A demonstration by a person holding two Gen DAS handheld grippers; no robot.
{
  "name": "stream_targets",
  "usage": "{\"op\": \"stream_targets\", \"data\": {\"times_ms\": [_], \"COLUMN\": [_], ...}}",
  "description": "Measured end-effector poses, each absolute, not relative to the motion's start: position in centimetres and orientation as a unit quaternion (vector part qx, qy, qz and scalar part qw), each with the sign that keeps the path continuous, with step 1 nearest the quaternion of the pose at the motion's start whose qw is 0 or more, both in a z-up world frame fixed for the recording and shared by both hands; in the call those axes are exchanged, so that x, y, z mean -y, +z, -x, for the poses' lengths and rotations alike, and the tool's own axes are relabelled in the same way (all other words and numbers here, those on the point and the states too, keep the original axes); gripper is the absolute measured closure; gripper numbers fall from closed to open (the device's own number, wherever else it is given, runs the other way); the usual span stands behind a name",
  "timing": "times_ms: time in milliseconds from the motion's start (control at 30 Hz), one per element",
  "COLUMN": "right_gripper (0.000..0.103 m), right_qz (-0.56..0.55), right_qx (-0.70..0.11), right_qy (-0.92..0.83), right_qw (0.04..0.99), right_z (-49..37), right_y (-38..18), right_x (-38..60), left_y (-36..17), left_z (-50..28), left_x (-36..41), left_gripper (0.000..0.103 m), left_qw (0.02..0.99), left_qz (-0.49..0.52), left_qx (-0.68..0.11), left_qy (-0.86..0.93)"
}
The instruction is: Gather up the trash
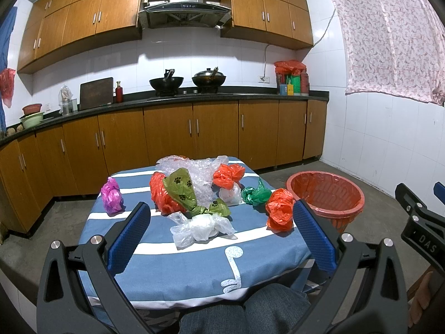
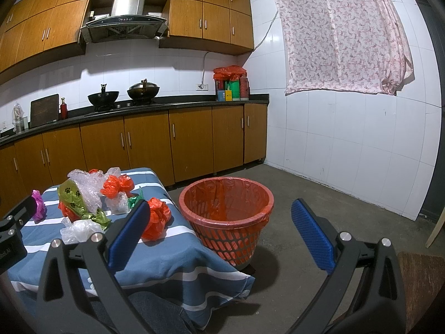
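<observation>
Several crumpled plastic bags lie on a small table under a blue-and-white striped cloth point(image 1: 194, 261). Among them are a clear bag point(image 1: 201, 229) nearest me, a green paw-print bag point(image 1: 183, 192), a pink one point(image 1: 112, 195) at the left, a dark green one point(image 1: 254, 194) and an orange one point(image 1: 279, 208) by the right edge. A red basket point(image 2: 226, 217) with a red liner stands on the floor right of the table. My left gripper point(image 1: 221, 217) hangs open above the table's near side, empty. My right gripper point(image 2: 218, 217) is open and empty, facing the basket.
A person's knees point(image 1: 244, 311) in jeans sit under the table's near edge. Wooden kitchen cabinets point(image 1: 167, 130) and a counter with two woks point(image 1: 167, 82) run along the back. A white tiled wall point(image 2: 347, 144) with a pink curtain stands at the right, bare concrete floor point(image 2: 292, 178) before it.
</observation>
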State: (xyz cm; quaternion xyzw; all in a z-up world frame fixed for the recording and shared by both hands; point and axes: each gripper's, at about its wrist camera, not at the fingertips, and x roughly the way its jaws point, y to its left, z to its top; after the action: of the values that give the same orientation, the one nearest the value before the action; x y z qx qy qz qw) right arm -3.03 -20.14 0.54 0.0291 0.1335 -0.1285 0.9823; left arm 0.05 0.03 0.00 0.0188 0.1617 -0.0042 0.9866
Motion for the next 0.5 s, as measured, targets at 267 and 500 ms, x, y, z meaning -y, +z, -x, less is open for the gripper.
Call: {"op": "stream_targets", "data": {"times_ms": [267,500], "right_gripper": [0.004,0.004], "right_qz": [-0.029,-0.029], "right_qx": [-0.134,-0.134], "right_qy": [-0.128,-0.129], "right_qw": [0.982,0.982], "right_z": [2.97,2.95], "right_y": [0.52,0.51], "right_x": [20.07,20.01], "left_y": [-0.01,-0.01], "left_z": [-0.05,-0.06], "left_x": [-0.03,-0.03], "left_gripper": [0.002,0.002], "left_qw": [0.987,0.986], "left_qz": [-0.019,-0.018], "left_qx": [-0.162,-0.163], "left_qy": [-0.004,-0.004]}}
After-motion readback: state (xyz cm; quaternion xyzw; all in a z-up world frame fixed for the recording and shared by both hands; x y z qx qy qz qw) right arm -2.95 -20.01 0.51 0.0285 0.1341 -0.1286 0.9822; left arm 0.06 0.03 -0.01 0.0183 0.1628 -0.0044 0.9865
